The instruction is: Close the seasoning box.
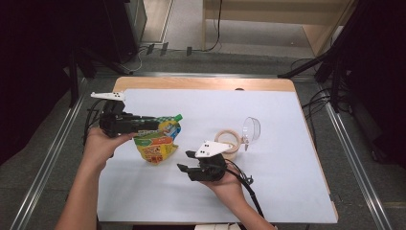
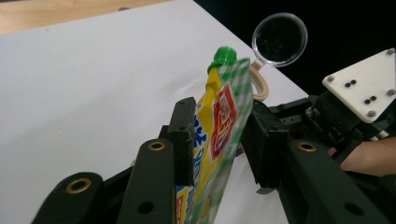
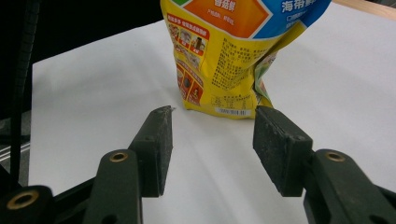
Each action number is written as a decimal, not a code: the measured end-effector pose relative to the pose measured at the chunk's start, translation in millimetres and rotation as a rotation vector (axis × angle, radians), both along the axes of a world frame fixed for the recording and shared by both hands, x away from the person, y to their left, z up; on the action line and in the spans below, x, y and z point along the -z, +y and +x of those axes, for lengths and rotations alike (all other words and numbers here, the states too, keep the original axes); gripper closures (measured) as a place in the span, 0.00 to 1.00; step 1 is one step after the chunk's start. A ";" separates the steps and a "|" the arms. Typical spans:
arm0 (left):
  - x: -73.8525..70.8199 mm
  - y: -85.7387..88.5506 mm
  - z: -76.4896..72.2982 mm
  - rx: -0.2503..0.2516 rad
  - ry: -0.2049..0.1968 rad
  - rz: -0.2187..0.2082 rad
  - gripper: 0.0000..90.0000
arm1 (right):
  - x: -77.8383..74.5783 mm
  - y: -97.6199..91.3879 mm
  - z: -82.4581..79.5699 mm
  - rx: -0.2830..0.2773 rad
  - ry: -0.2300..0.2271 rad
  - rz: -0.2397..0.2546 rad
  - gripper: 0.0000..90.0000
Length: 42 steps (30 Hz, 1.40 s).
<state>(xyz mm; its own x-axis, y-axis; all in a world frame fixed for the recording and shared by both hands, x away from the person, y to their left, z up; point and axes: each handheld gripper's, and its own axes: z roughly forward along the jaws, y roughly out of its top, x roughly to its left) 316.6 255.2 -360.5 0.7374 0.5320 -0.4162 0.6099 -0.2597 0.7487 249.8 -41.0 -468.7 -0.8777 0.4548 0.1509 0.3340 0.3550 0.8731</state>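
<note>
At far left of the high view, left gripper [image 1: 154, 125] held level in the left hand [image 1: 101, 142], jaws pointing right across the white sheet [image 1: 268, 163]. Between those 2 jaws, the upper part of a yellow-and-green spouted pouch [image 1: 158, 141], green cap [image 1: 178, 116] tilted up and to the right, bottom edge resting on the sheet. In the left gripper view, pouch [image 2: 219, 135] upright between the 2 pads [image 2: 186, 140]: left pad against the printed face, right pad just beside the other face with a thin gap visible, so jaws parted, loosely around the pouch rather than pinching it.

Further right and nearer the person, right gripper [image 1: 186, 162] in the right hand [image 1: 229, 184], jaws aimed left toward the pouch's lower end, near it but apart. In the right gripper view, 2 jaws spread wide with bare sheet between them, pouch base [image 3: 224, 88] standing just beyond the tips, barcode side facing the camera.

Right of that gripper, a roll of tape [image 1: 228, 141] lying flat on the sheet. Touching or just beside the roll, a clear round lid [image 1: 251, 130] standing on edge. Beyond the sheet, wooden table edge [image 1: 201, 83] along the far side.
</note>
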 end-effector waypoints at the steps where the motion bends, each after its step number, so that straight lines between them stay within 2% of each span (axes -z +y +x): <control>1: -2.4 1.1 -0.6 -0.006 0.000 -0.007 0.73 | -0.5 -0.2 0.0 0.000 0.003 0.001 0.54; 4: -8.6 4.1 -1.9 -0.034 -0.003 -0.016 0.69 | -1.9 -0.4 0.4 -0.001 0.015 -0.002 0.55; 6: -12.2 3.8 -1.2 -0.037 0.005 0.001 0.68 | -2.4 -0.5 1.0 -0.007 0.014 -0.002 0.54; 8: -16.2 4.1 -1.2 -0.045 -0.005 0.020 0.68 | -3.5 -0.6 0.7 -0.011 0.028 -0.001 0.54; 15: -27.5 14.5 2.2 -0.099 -0.013 0.017 0.65 | -6.8 -0.4 1.5 -0.033 0.063 -0.033 0.54; 18: -29.0 20.2 3.3 -0.135 -0.016 0.034 0.64 | -8.6 -0.5 1.3 -0.037 0.063 -0.038 0.54; 21: -27.6 25.5 5.5 -0.167 -0.017 0.043 0.62 | -12.4 -1.8 2.0 -0.046 0.067 -0.040 0.56; 22: -25.8 26.9 6.5 -0.173 -0.012 0.057 0.62 | -13.5 -2.2 2.2 -0.048 0.068 -0.041 0.56; 27: -17.6 30.0 9.4 -0.185 0.005 0.067 0.60 | -21.3 -6.2 2.1 -0.047 0.077 -0.049 0.56; 30: -13.7 34.1 11.0 -0.210 0.009 0.068 0.58 | -27.7 -8.5 2.3 -0.052 0.078 -0.046 0.56; 36: -4.4 39.4 14.7 -0.230 0.028 0.084 0.54 | -45.3 -18.0 4.0 -0.044 0.079 -0.032 0.58; 39: -0.9 37.8 15.9 -0.222 0.037 0.101 0.54 | -51.7 -22.9 5.5 -0.037 0.075 -0.018 0.58; 42: 1.6 37.6 17.1 -0.226 0.036 0.099 0.54 | -56.7 -26.9 6.9 -0.031 0.076 -0.015 0.59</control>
<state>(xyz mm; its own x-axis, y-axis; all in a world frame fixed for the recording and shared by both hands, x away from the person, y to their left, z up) 333.7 292.8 -362.1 0.5804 0.7215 -0.3776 0.6869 -0.1846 0.7029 256.7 -67.9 -412.0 -0.8776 0.4304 0.2111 0.3878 0.3787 0.8404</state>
